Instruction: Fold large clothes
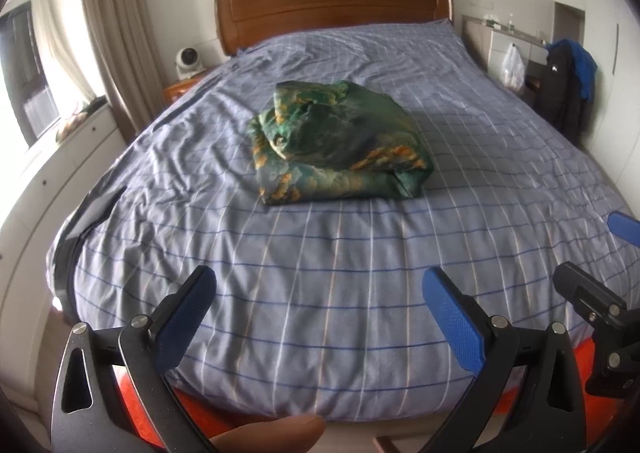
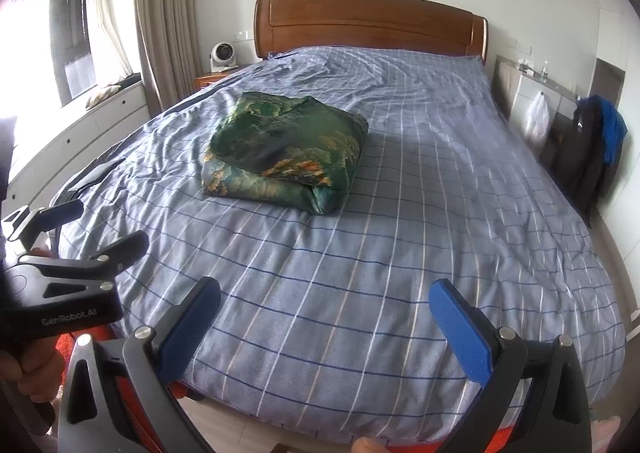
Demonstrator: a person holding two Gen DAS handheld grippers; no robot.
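Both claws, left claw (image 1: 320, 313) and right claw (image 2: 324, 317), gape wide, empty.

garment (image 1: 340, 145) mid-bed (image 1: 320, 293) | headboard (image 1: 332, 1) behind | fan (image 1: 187, 61) left

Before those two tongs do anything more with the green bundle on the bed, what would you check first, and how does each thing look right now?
1. Left tongs open and holding nothing: ok.
2. Right tongs open and holding nothing: ok.
3. Green patterned cloth lying in a compact folded bundle: ok.
4. Bundle resting well in from the edges of the bed: ok.
5. Checked cover under it smooth: not ok, wrinkled.
6. Fold edges tidy on the bundle's far side: cannot tell.
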